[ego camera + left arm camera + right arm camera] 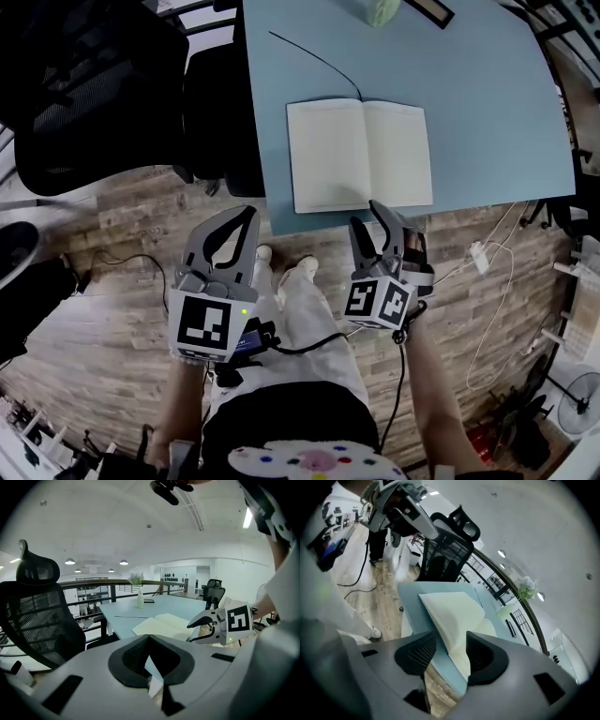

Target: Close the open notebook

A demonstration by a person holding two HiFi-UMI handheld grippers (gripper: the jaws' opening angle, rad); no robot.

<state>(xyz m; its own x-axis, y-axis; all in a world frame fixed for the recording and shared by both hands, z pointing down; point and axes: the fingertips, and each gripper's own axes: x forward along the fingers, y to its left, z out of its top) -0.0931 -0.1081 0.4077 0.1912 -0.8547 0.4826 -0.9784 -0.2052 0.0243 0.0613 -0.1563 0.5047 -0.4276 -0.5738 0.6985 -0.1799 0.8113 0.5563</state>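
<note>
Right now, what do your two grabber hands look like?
The left gripper and the right gripper are grey, each with two curved jaws lined with dark ribbed pads. Each carries a white cube with black square markers. A black cable trails below them. No sleeves cover the forearms.

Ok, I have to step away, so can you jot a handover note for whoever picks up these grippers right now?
Left gripper: jaws together, empty, held over the floor just off the table's near corner.
Right gripper: jaws apart, nothing gripped, at the table's near edge in front of the notebook's right page.
Notebook: lies open and flat on the blue table, both pages facing up.
Done: nothing on the notebook yet.
Left: catch one side of the notebook, probably the right, and fold it over the other until it is shut.
</note>
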